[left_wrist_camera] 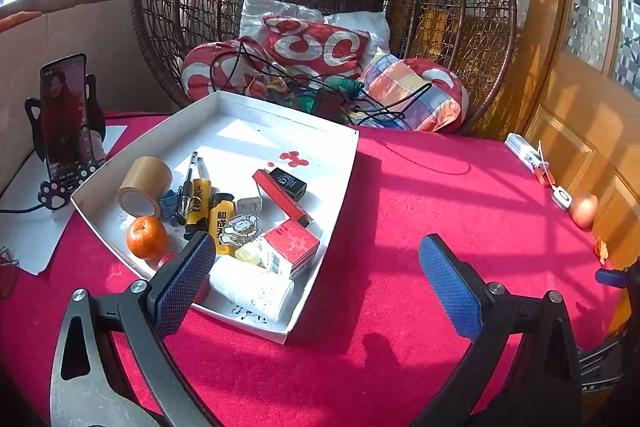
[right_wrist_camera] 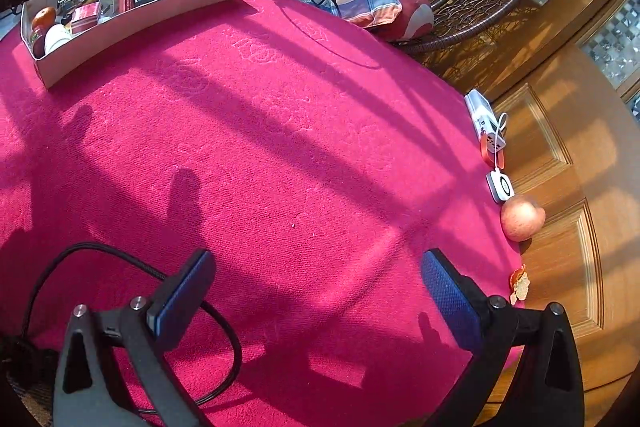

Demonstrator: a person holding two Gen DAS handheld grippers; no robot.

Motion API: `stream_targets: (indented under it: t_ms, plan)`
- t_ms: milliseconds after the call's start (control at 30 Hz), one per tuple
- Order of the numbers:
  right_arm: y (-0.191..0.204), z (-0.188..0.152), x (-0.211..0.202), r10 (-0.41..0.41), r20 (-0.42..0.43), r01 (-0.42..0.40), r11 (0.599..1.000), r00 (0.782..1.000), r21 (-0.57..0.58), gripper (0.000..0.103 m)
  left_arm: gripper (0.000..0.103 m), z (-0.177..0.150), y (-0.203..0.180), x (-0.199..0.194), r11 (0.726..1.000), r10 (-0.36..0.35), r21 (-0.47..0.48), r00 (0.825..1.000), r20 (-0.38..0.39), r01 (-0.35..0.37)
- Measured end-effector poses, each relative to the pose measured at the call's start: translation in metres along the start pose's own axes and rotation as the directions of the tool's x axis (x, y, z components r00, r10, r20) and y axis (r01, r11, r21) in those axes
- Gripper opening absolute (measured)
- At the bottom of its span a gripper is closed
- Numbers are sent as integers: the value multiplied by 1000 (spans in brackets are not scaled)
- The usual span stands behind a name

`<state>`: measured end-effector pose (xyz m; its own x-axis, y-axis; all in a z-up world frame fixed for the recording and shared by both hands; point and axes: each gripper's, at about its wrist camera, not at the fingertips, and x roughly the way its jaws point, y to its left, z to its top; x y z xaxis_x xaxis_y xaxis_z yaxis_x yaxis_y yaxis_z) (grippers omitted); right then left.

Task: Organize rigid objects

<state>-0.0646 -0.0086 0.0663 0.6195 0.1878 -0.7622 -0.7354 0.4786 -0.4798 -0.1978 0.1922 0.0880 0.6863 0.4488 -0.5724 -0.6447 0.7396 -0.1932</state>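
Observation:
A white box (left_wrist_camera: 340, 183) (right_wrist_camera: 132, 27) lies on the red tablecloth (left_wrist_camera: 440, 219). It holds a tape roll (left_wrist_camera: 145, 185), an orange (left_wrist_camera: 146, 237), a pen (left_wrist_camera: 187, 187), yellow lighters (left_wrist_camera: 222, 223), a red square box (left_wrist_camera: 294, 245), a long red box (left_wrist_camera: 280, 195), a black box (left_wrist_camera: 289, 181) and a white bottle (left_wrist_camera: 250, 287). My left gripper (left_wrist_camera: 318, 277) stands open at the box's near right corner, its left pad (left_wrist_camera: 188, 279) over the box's near edge. My right gripper (right_wrist_camera: 318, 291) is open above bare cloth, nothing between its fingers.
An apple (right_wrist_camera: 522, 218), a small white device (right_wrist_camera: 500, 186), a white pack (right_wrist_camera: 485, 121) and orange peel (right_wrist_camera: 520, 283) lie along the table's right edge. A phone on a stand (left_wrist_camera: 66, 131) is far left. A wicker chair with cushions (left_wrist_camera: 316, 47) stands behind. A black cable (right_wrist_camera: 224, 331) loops near me.

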Motion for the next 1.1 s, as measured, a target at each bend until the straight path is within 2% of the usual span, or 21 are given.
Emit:
stream_targets:
  t_ms: [733,1100]
  plan:
    - [-8,-24,-21,9,71,-11,999,997,30,103,103,-17,-37,-24,997,-24,72,1000,10,23]
    - [-9,-37,-26,-6,94,1,999,996,54,103,103,-34,-57,-26,993,-51,110,999,-15,52]
